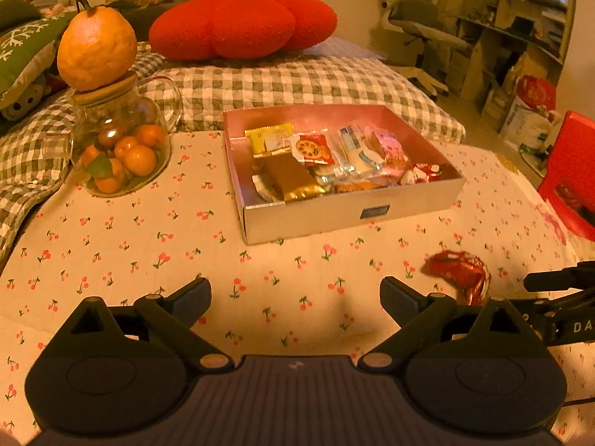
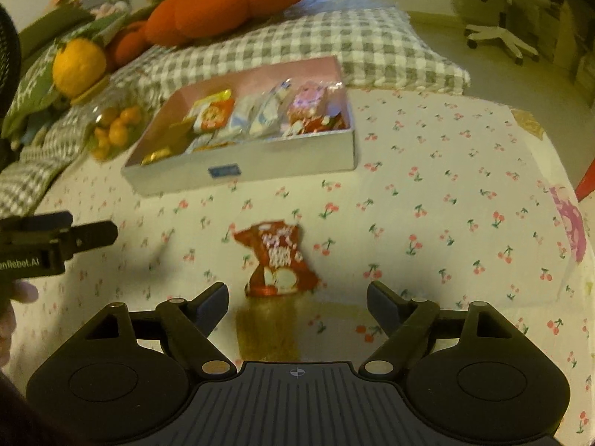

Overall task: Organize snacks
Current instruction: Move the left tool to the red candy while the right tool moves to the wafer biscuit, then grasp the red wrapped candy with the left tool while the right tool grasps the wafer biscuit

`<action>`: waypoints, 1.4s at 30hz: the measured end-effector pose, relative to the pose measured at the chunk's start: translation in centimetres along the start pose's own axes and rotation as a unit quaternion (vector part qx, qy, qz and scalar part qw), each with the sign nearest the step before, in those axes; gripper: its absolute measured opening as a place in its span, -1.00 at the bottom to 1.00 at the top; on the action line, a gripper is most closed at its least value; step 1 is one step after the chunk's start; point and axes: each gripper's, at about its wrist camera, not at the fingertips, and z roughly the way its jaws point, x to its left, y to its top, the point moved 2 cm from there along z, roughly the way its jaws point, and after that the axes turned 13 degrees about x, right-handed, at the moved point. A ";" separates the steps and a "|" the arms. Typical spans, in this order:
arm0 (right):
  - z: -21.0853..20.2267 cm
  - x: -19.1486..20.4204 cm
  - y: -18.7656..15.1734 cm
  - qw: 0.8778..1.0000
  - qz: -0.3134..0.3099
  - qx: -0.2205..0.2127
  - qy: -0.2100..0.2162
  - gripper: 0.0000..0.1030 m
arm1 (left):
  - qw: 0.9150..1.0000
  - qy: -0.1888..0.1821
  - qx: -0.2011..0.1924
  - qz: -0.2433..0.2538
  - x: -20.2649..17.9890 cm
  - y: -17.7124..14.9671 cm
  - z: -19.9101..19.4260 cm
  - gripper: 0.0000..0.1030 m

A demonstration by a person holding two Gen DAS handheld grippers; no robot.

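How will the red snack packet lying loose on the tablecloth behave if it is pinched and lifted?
The red snack packet looks crinkled and thin, so it will probably flex and feel light. Its glossy foil may slip between pads. Lying flat on the tablecloth, it is unlikely to roll.

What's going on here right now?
A person is sorting snacks into an open box on a cherry-print cloth. One red snack packet lies loose on the cloth outside the box. The right hand-held gripper is open just short of the packet; the left hand-held gripper is open and empty.

Left claw (image 1: 295, 299) and right claw (image 2: 297, 303) both gape empty, angled downward.
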 end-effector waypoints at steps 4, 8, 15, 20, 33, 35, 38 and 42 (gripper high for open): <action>0.7 0.9 -0.8 1.000 -0.024 0.005 -0.006 0.62 | 1.000 0.000 0.004 0.004 -0.1 -0.4 0.0 0.88; 1.3 1.6 -1.3 0.999 -0.045 0.010 -0.013 0.44 | 1.000 -0.001 0.003 0.009 -0.6 -0.5 0.1 0.88; 1.5 1.6 -1.5 0.997 -0.069 0.017 -0.011 -0.34 | 0.999 -0.016 -0.003 0.034 -3.0 -0.3 0.9 0.88; 1.1 0.7 -1.8 0.998 -0.059 0.017 -0.007 -0.35 | 0.998 -0.039 -0.004 0.047 -5.2 -0.2 1.6 0.88; -0.2 -3.9 -2.0 0.999 -0.011 0.010 -0.032 -0.34 | 0.997 -0.056 0.002 0.059 -11.3 0.5 3.8 0.68; -0.3 -4.5 -2.0 0.999 -0.005 0.009 -0.033 -0.34 | 0.997 -0.055 0.004 0.050 -11.9 0.7 4.2 0.59; -0.5 -5.2 -2.1 0.999 0.003 0.007 -0.035 -0.34 | 0.998 -0.057 0.012 0.038 -12.7 0.8 4.9 0.50; -0.8 -5.9 -2.0 0.999 0.013 0.006 -0.037 -0.34 | 0.999 -0.030 0.014 0.025 -13.3 0.6 5.4 0.37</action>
